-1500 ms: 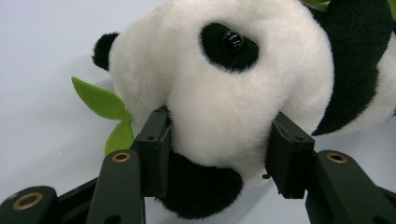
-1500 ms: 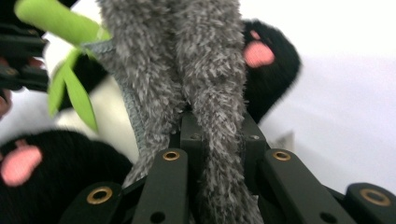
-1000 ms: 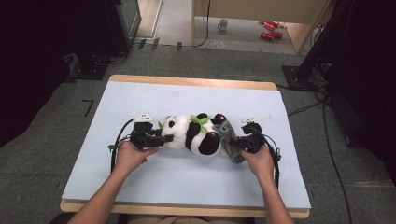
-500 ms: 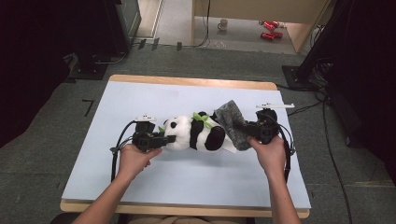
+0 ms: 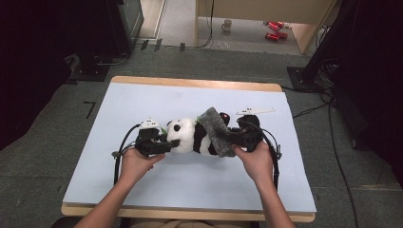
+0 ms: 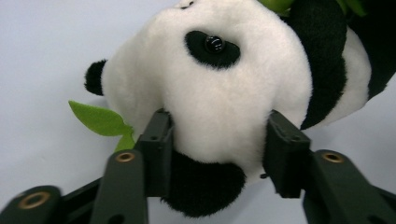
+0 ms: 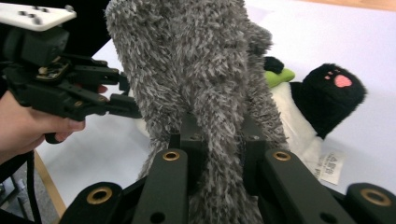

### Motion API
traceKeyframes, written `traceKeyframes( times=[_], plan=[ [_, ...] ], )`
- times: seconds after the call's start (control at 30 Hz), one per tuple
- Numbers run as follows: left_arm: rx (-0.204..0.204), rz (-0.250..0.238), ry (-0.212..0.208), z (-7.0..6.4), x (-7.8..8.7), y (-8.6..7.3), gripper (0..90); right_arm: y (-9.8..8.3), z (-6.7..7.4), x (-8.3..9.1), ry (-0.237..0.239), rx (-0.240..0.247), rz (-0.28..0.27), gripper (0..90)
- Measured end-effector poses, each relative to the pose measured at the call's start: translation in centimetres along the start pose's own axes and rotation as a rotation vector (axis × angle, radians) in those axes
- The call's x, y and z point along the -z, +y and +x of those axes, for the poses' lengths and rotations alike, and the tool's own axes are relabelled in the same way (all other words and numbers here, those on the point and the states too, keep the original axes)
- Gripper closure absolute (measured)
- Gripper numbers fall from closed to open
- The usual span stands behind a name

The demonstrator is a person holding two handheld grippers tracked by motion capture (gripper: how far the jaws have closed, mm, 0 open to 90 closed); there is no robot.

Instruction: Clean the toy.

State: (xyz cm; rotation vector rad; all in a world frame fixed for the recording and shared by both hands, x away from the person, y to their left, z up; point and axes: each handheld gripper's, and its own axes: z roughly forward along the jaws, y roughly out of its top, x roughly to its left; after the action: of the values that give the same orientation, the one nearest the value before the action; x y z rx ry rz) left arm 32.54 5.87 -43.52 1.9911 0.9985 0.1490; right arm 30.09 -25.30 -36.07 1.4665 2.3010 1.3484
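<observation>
Lying mid-table (image 5: 142, 99) in high view: panda plush (image 5: 190, 137), head toward left gripper (image 5: 173, 143), grey fuzzy cloth (image 5: 216, 130) draped over its far end at right gripper (image 5: 230, 137).

Straddling panda head (image 6: 219, 93) in left gripper view: jaws half spread, just opened, pads against fur; green leaf (image 6: 100, 119) beside.

Pinching grey cloth (image 7: 201, 93) in right gripper view: jaws pressed together; black paw (image 7: 334, 91) beyond.
</observation>
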Motion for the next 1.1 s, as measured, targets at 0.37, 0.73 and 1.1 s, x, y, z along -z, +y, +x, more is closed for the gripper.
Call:
traceKeyframes(
  times=[0.37, 0.73, 1.1],
  plan=[
    [-0.155, -0.053, -0.091, 2.3, 1.6, -0.9, 27.5, -0.2, -0.9, -0.5, -0.049, 0.017, -0.021, 77.9],
    [-0.25, -0.11, -0.137, 2.6, -1.2, -1.4, 19.9, -0.1, -2.0, -1.2, -0.054, 0.001, -0.036, 77.9],
    [-0.14, -0.104, -0.035, 1.4, -1.6, -1.0, 51.4, 1.7, -1.2, 0.0, -0.043, 0.003, -0.049, 78.0]
  ],
)
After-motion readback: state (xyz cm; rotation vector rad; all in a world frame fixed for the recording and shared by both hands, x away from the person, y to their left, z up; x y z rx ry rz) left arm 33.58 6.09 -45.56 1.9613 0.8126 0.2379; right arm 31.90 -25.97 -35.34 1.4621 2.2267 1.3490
